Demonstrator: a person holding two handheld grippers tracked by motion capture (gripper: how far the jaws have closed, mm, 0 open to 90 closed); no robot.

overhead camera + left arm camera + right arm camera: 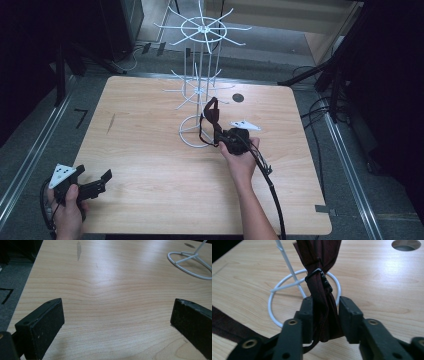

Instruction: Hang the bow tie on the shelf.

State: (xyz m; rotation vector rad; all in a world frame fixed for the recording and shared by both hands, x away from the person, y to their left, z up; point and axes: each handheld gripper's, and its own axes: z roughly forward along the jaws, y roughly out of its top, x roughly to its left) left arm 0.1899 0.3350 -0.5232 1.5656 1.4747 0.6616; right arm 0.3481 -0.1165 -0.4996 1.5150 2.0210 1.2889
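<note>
Right gripper is clamped on a dark maroon fabric strap, both black jaws pressed in against the bunched-up cloth from either side. You can see a small black metal buckle cinched around the strap just above the jaws. In the high view that same right gripper sits near the middle of the light wooden table, held in the person's right hand, with the strap running up from the jaws right next to the tall white wire display rack. The rack has spoke-like hooks on two tiers and a round wire ring base resting on the tabletop; the strap hangs right in front of that ring in the right gripper view. Can't tell from these shots whether the strap's top end is actually on a hook or just beside one.

Left gripper has its jaws wide apart with nothing between them, just bare wood grain below. In the high view the left gripper is down at the near left corner of the table, well apart from the rack, held in the left hand. A round hole sits in the table beyond the rack.
</note>
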